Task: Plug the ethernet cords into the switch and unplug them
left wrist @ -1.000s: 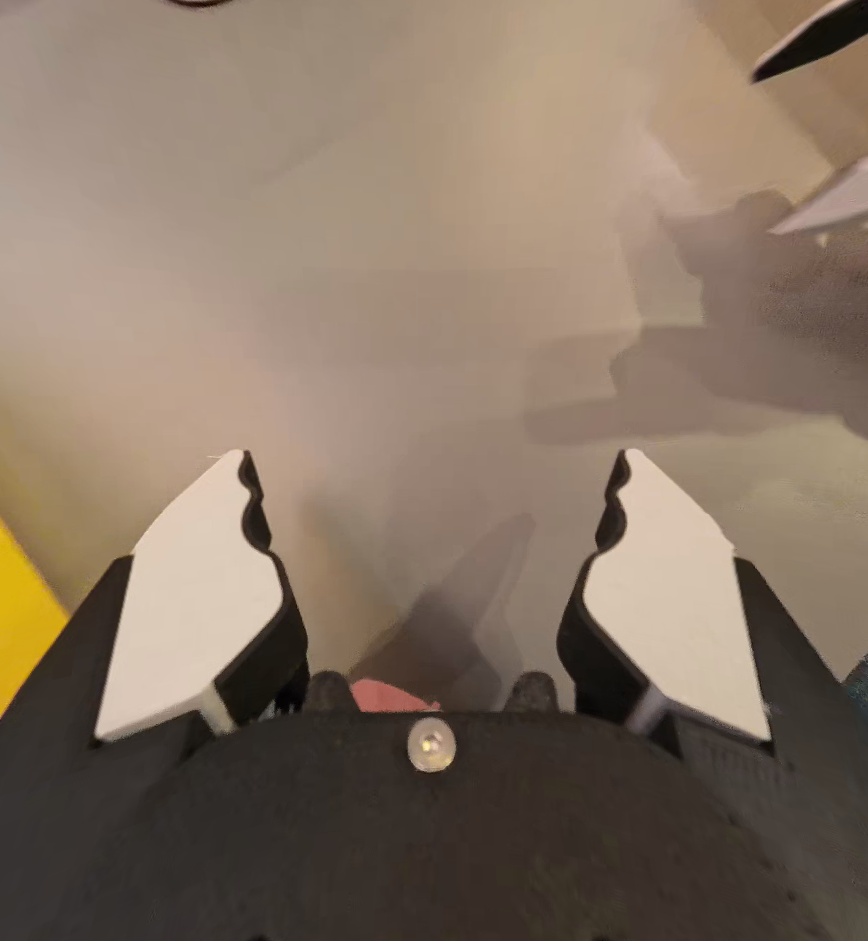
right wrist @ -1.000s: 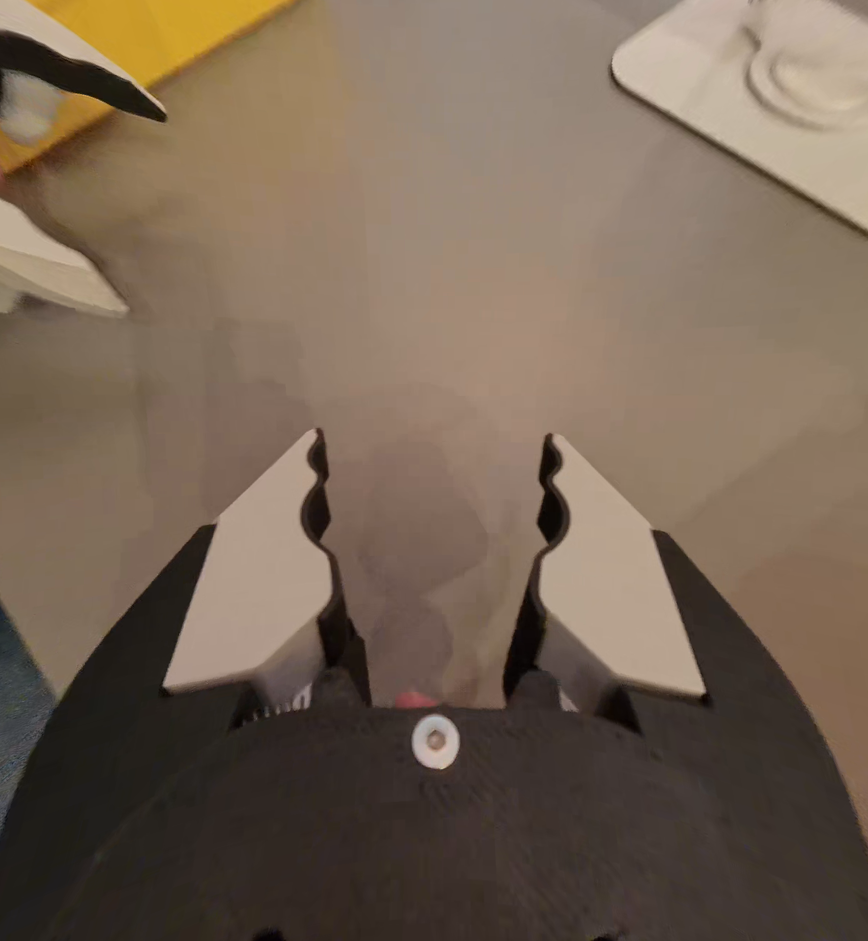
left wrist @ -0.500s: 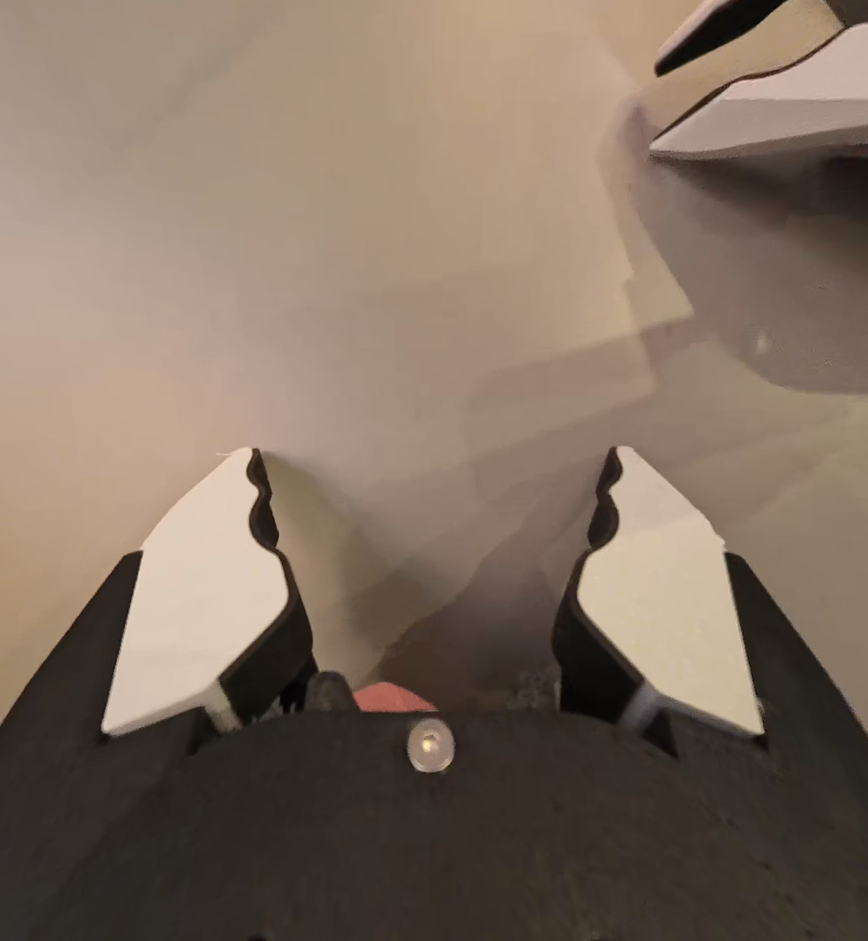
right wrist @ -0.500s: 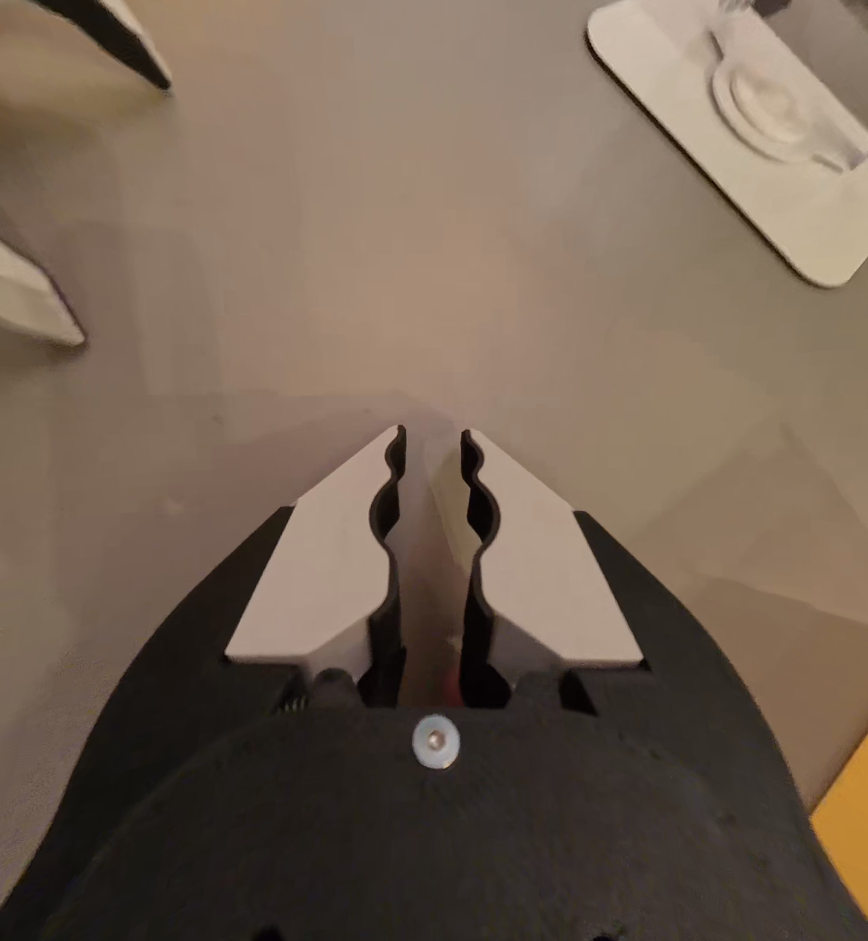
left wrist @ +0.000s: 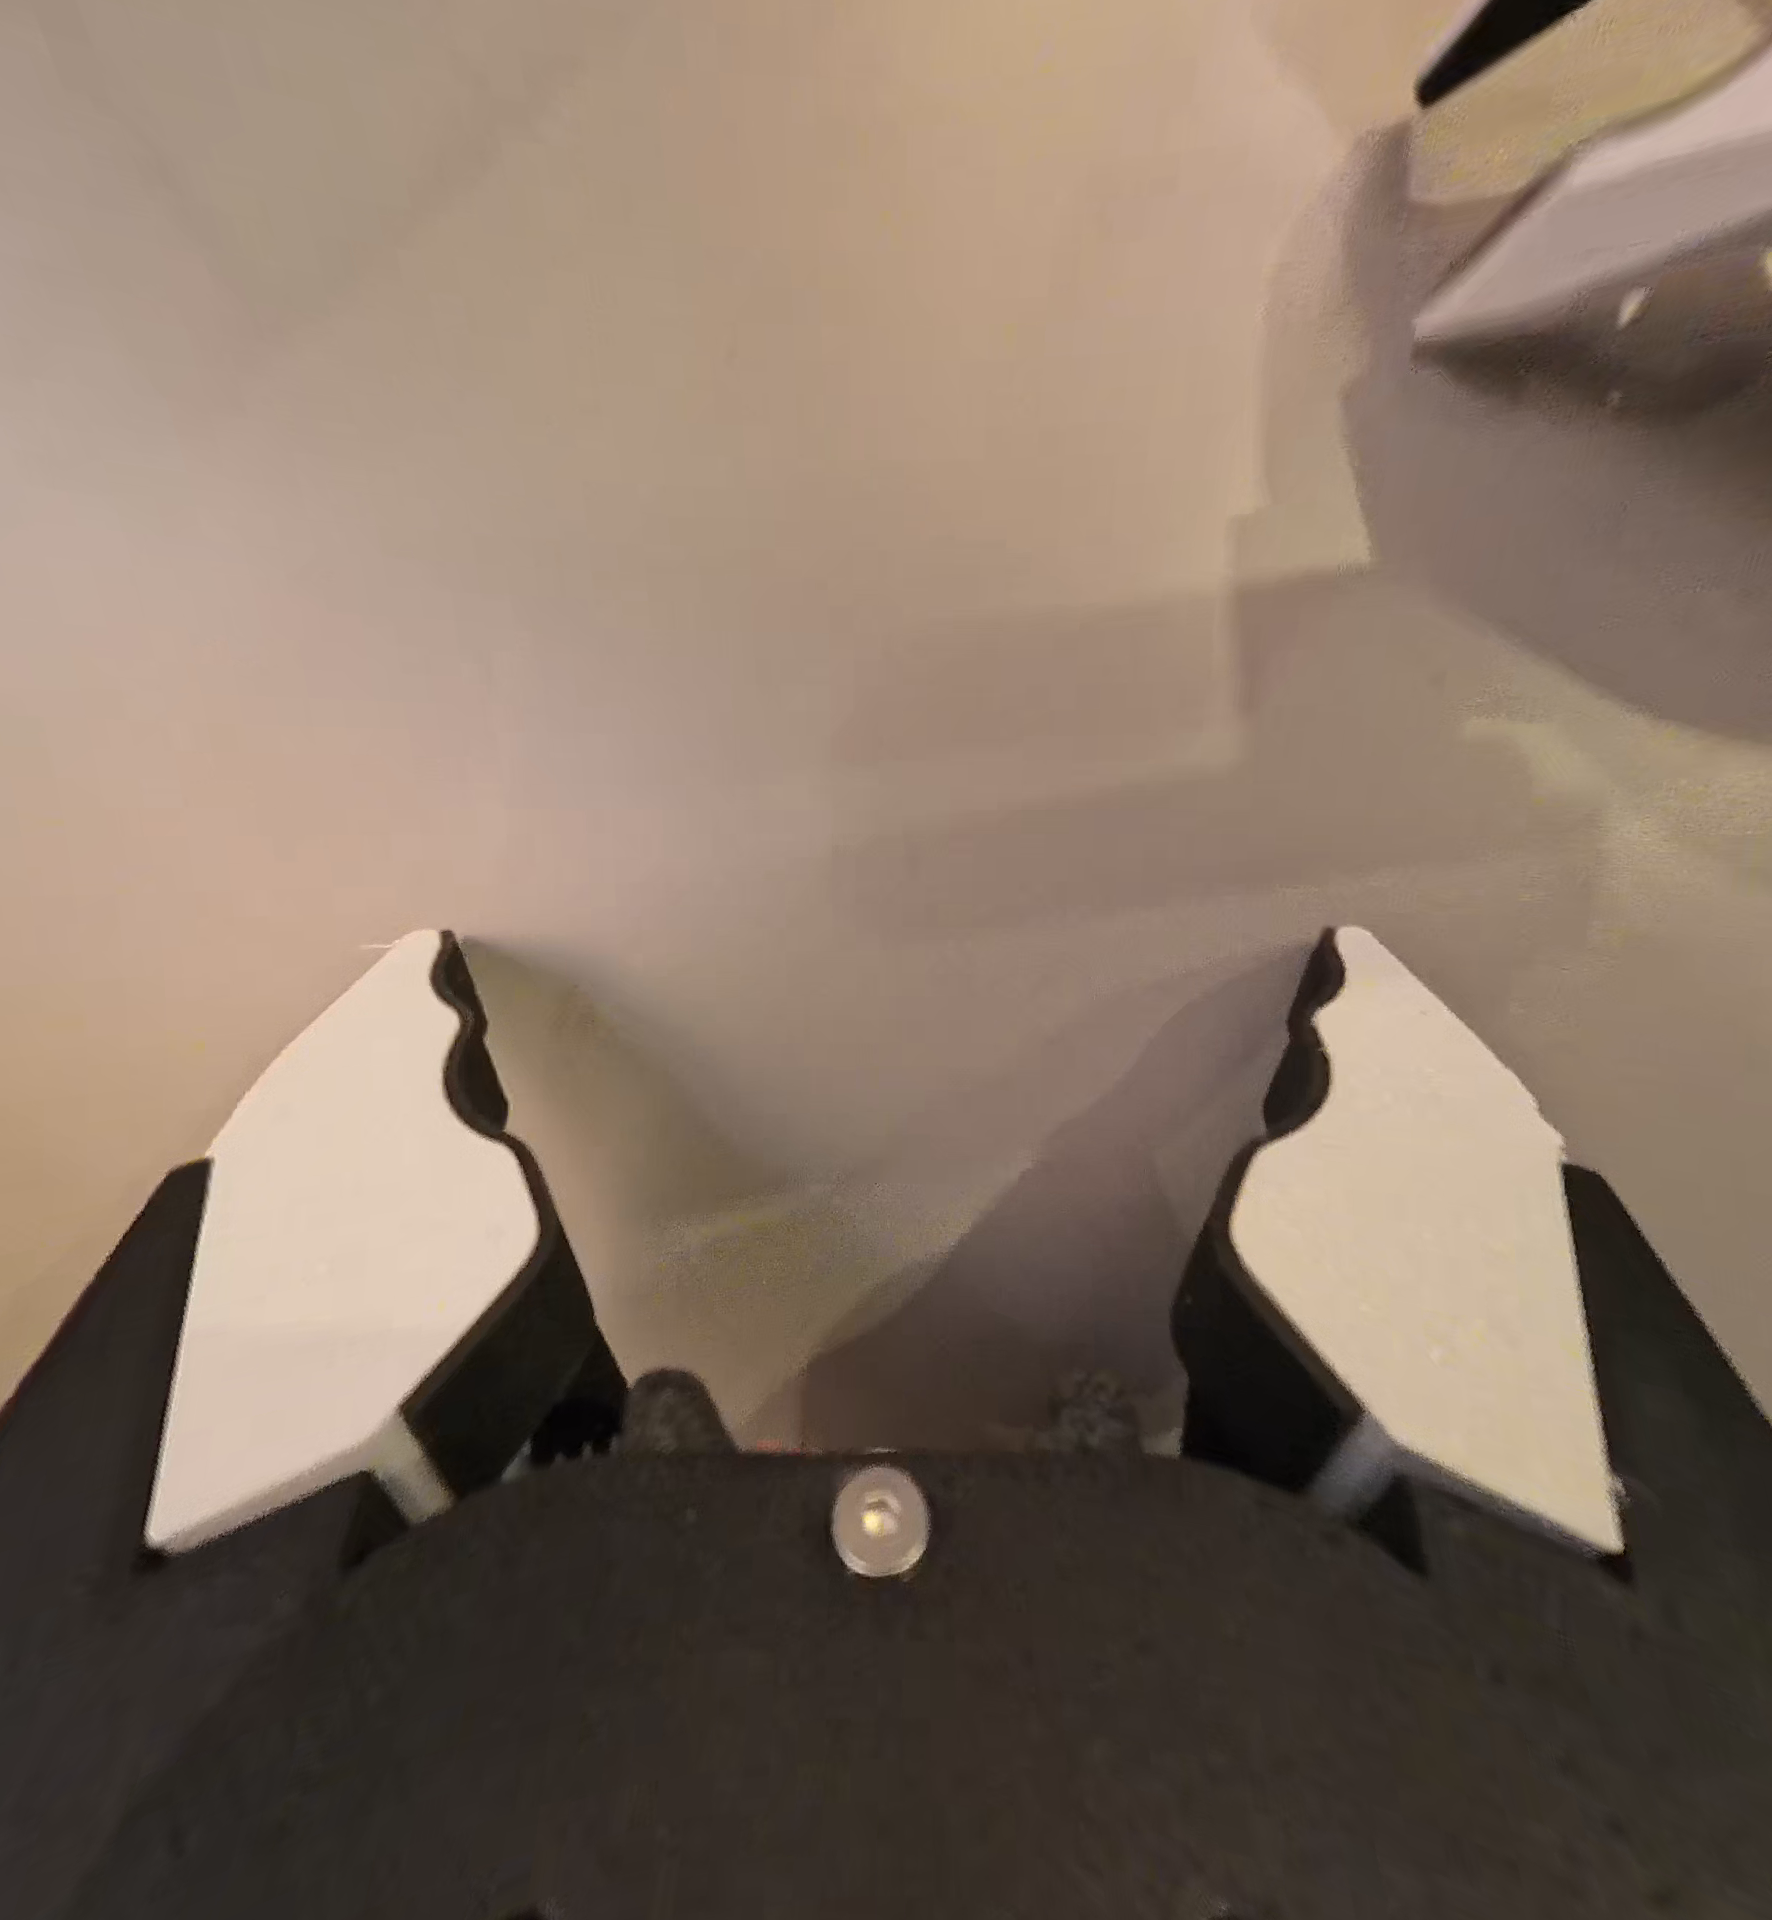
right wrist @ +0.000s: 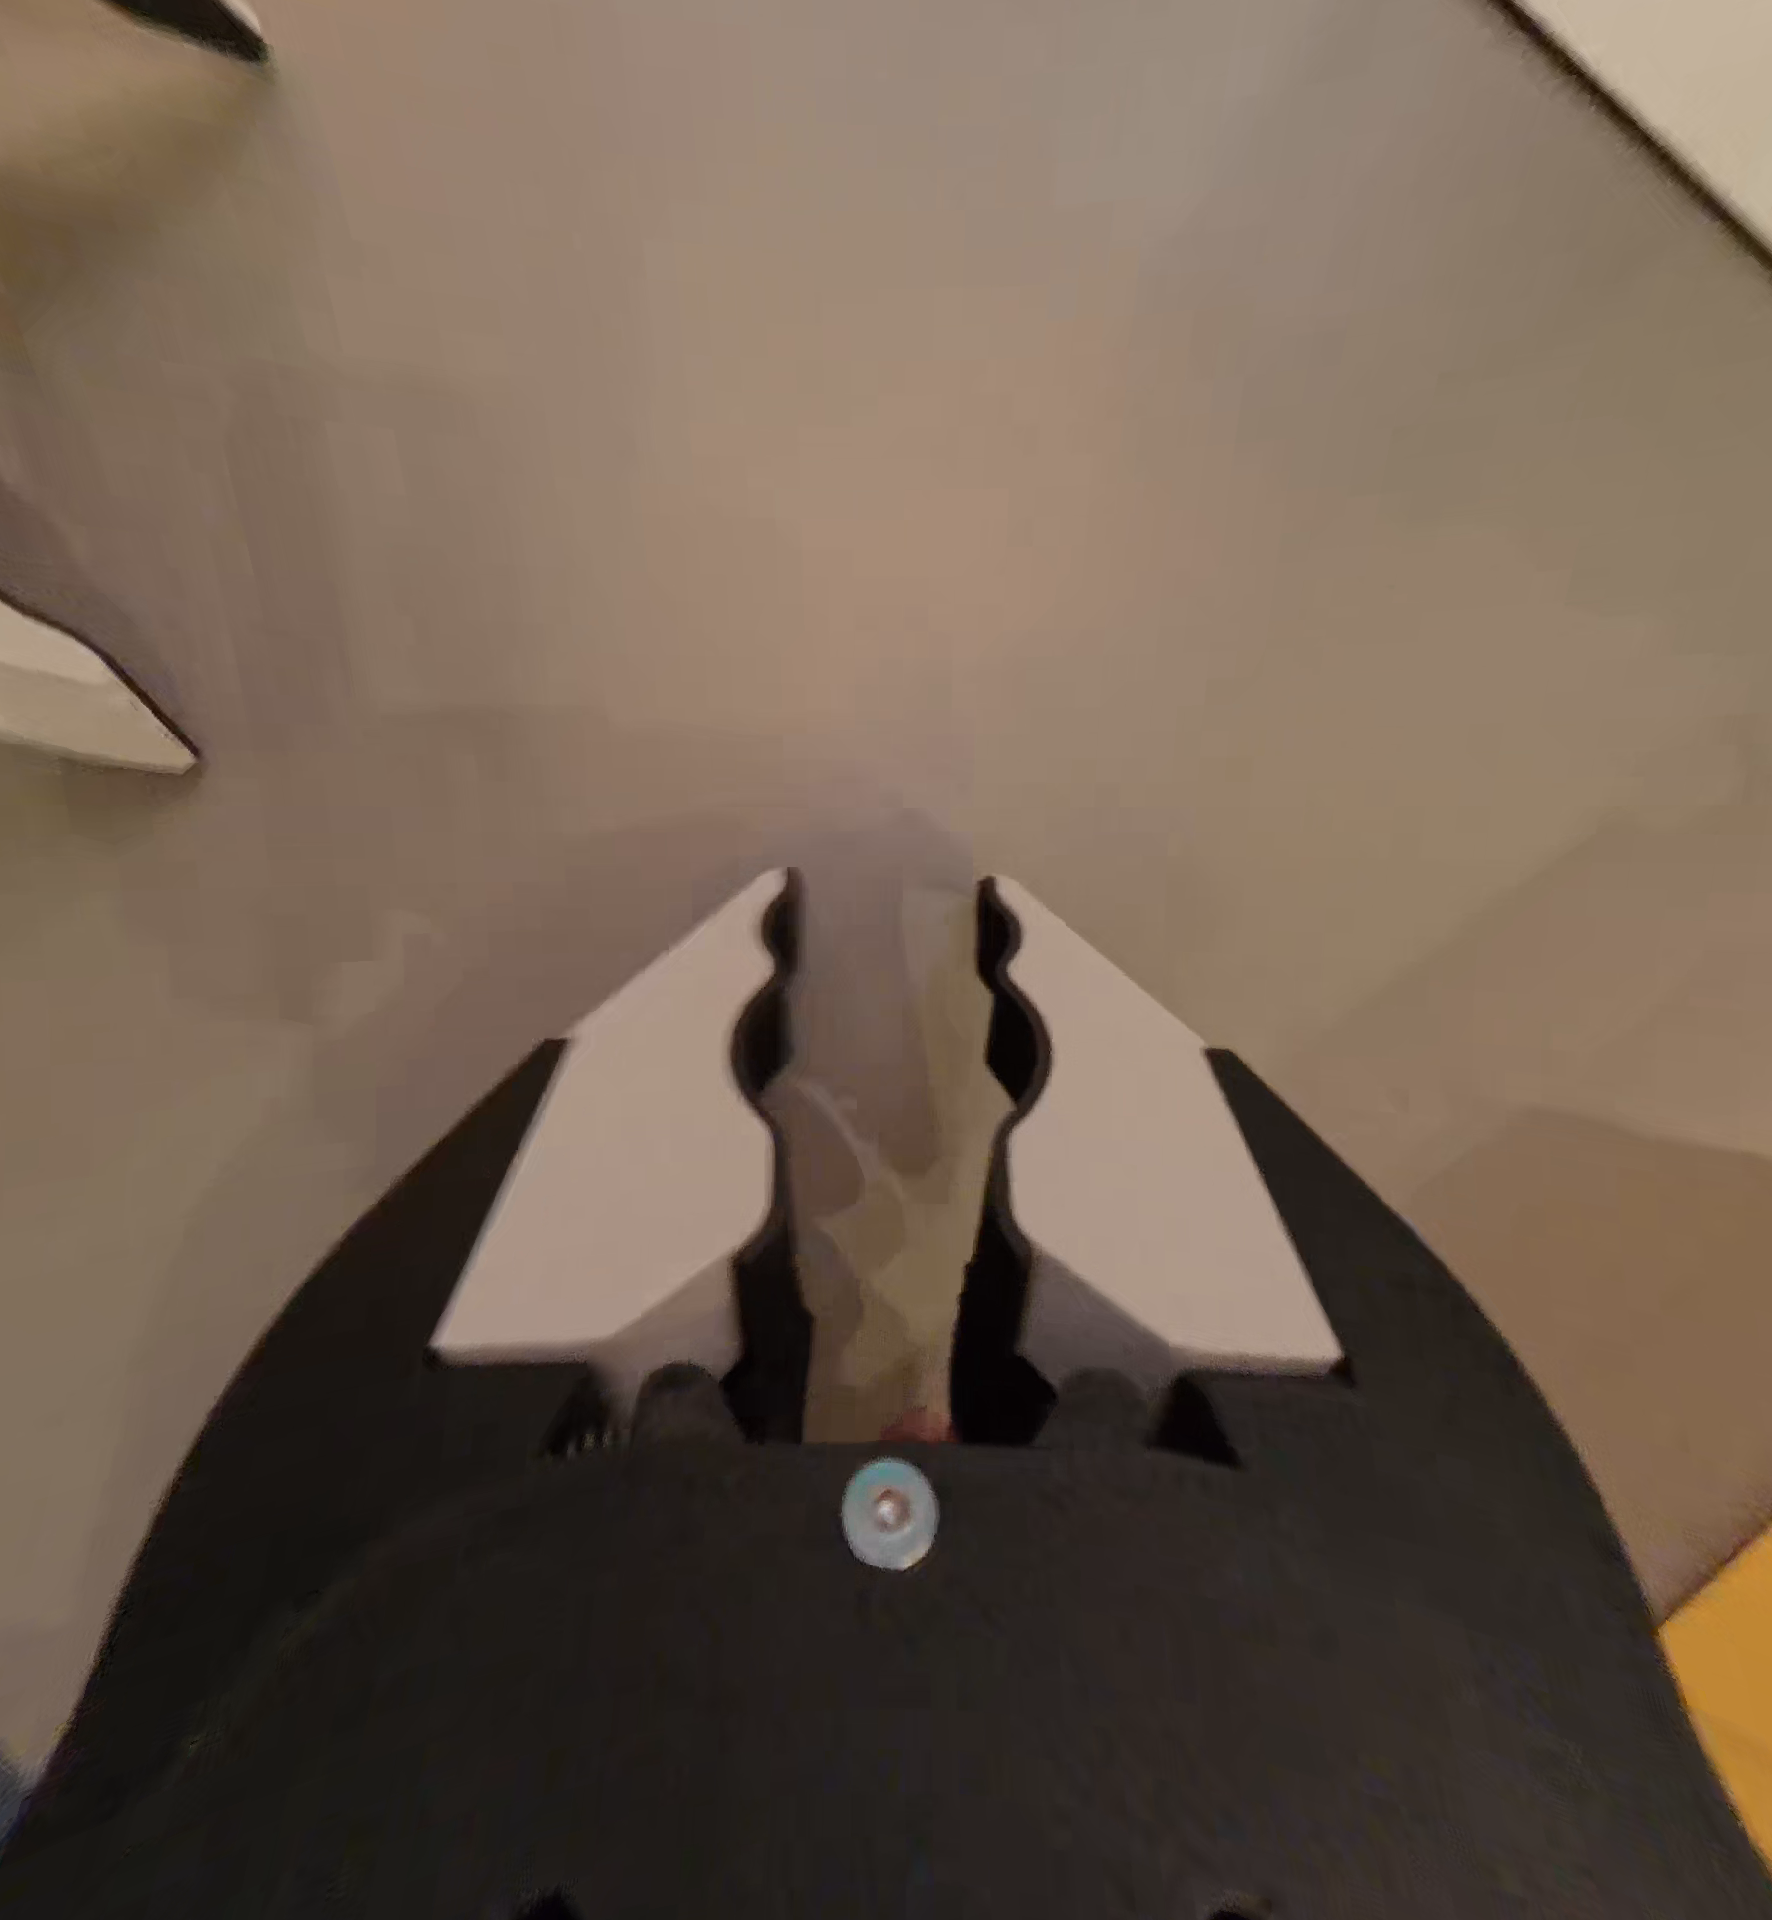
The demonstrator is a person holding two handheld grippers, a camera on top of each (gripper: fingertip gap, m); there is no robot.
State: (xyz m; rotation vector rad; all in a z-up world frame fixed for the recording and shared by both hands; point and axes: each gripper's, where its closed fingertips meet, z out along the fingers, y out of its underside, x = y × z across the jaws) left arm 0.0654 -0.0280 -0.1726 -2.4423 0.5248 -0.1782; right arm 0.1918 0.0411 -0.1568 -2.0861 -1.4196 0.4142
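The left hand-held gripper [left wrist: 887, 940] is spread wide and holds nothing. The right hand-held gripper [right wrist: 884, 883] has a small gap, also empty. Both hang over the grey bench [left wrist: 653, 520]. No cords or switch show.

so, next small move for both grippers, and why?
Probably lift and pan both to find the switch and cords: neither shows. Left gripper is open and empty, right gripper narrowly open and empty, over bare grey table.
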